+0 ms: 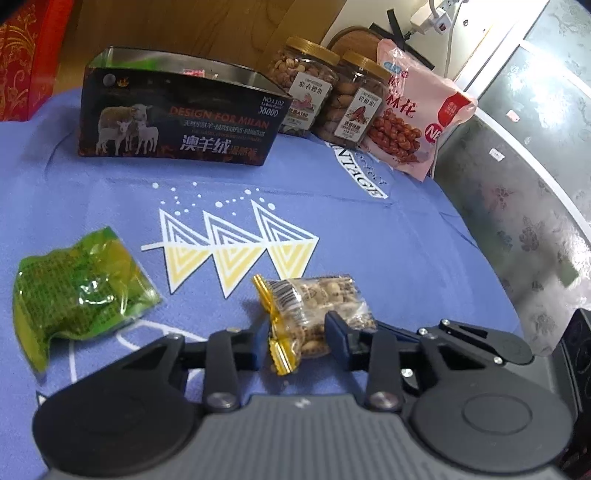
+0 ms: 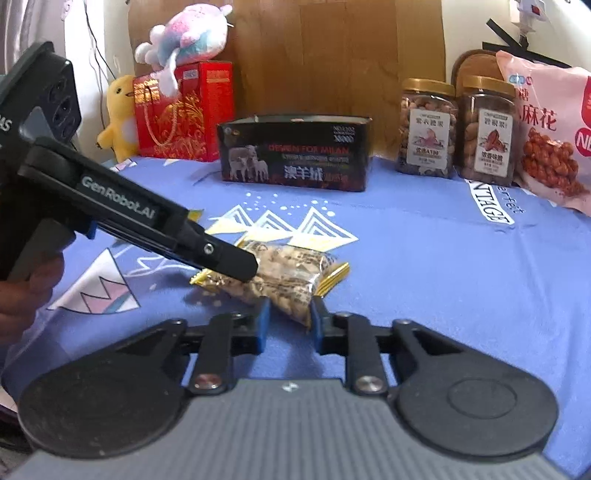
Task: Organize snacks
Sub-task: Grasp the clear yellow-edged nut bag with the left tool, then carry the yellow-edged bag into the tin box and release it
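Observation:
A clear nut packet with gold ends (image 1: 314, 306) lies on the blue cloth. My left gripper (image 1: 295, 332) is shut on its near end. In the right wrist view the same packet (image 2: 288, 273) lies just ahead, my right gripper (image 2: 290, 319) closed on its near corner, and the left gripper's fingers (image 2: 236, 264) press on its left end. A green snack packet (image 1: 77, 288) lies to the left on the cloth. A black open box with sheep pictures (image 1: 177, 118) (image 2: 295, 151) stands at the back.
Two gold-lidded nut jars (image 1: 306, 88) (image 2: 424, 129) and a pink twist-snack bag (image 1: 417, 110) (image 2: 550, 133) stand back right. A red gift box (image 2: 184, 110) with plush toys (image 2: 184, 33) stands back left. The cloth's right edge (image 1: 480, 236) drops to a patterned surface.

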{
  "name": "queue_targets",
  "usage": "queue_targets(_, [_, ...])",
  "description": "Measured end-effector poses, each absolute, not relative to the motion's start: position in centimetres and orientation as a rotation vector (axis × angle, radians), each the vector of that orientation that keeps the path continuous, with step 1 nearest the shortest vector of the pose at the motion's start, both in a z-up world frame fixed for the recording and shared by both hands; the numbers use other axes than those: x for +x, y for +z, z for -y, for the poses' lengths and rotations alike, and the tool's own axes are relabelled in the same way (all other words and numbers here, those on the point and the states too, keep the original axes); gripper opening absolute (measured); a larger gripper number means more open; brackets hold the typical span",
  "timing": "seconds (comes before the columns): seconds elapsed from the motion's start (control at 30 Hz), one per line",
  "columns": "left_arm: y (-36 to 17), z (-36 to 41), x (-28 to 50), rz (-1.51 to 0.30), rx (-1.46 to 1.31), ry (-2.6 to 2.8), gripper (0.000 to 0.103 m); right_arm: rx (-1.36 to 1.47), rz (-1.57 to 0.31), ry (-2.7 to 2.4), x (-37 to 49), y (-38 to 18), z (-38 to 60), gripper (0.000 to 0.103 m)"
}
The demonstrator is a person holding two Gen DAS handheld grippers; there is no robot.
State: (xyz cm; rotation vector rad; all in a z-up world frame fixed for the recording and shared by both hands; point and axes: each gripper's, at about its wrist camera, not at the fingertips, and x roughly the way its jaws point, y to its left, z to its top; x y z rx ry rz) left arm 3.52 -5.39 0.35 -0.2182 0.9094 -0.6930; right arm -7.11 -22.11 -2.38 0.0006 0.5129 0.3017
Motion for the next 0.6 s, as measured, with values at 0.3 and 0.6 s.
queue_targets(0.3, [2.2, 4.6, 3.7, -0.844, -0.225, -0.702, 0.031, 0.019, -0.489, 0.314, -6.4, -1.8, 22.1, 0.023])
queue_targets(0.6, [4.7, 4.0, 6.2, -0.789, -0.238, -0.720, 0.030, 0.039, -0.444, 0.325, -3.7, 0.4, 22.5, 0.022])
